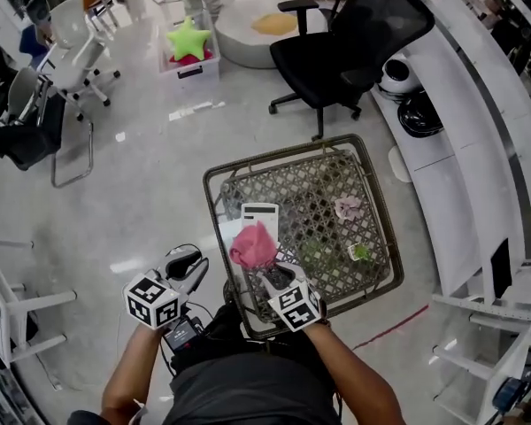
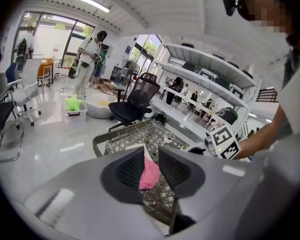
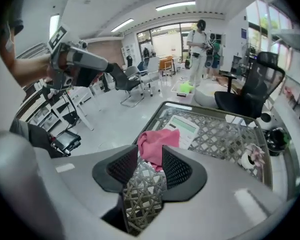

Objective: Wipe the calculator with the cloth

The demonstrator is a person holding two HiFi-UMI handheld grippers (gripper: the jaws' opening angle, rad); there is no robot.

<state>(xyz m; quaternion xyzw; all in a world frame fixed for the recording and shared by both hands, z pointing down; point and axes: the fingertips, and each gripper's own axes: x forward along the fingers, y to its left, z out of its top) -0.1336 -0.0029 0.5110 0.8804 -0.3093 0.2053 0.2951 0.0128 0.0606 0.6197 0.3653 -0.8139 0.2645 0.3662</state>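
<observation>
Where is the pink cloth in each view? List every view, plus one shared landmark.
Head view: cloth at centre, on the near-left part of the table.
Left gripper view: low centre.
Right gripper view: just below centre.
Shared landmark: the white calculator right beside the cloth.

bright ceiling strips [image 2: 90, 2] — glare on floor [image 1: 128, 264]; fisheye edges dark, curved.

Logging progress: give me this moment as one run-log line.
left gripper: open, empty | right gripper: open, empty | calculator: flat on wicker table | cloth: bunched at its near end
</observation>
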